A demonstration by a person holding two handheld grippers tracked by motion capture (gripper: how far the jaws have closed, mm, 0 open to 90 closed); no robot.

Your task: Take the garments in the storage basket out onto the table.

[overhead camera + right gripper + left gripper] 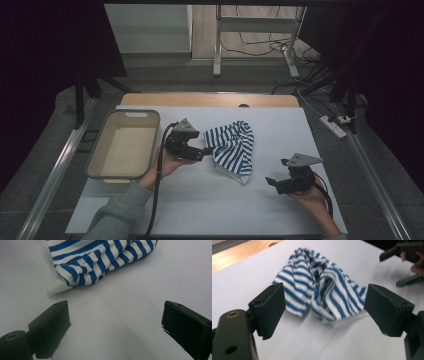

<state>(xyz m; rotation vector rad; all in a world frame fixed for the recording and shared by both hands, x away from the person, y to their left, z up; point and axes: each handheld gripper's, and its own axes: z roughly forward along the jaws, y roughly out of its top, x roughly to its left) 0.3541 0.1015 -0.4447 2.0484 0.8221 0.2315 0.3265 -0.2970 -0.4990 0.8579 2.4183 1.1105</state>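
Observation:
A crumpled blue-and-white striped cloth (233, 145) lies on the white table near its middle. My left gripper (206, 151) sits just left of the cloth, jaws pointing at it. In the left gripper view the jaws stand wide apart, the striped cloth (319, 290) lies on the table a little beyond them, and nothing is between the pads. My right gripper (270, 182) rests to the lower right of the cloth, held by a hand. In the right gripper view its jaws are wide open over bare table, with the cloth's (100, 257) white corner ahead.
A beige plastic bin (124, 146) stands at the table's left side, beside the left hand. Wooden table edge (210, 99) runs along the back. Beyond it are a metal frame, cables and a power strip (334, 125) on the floor.

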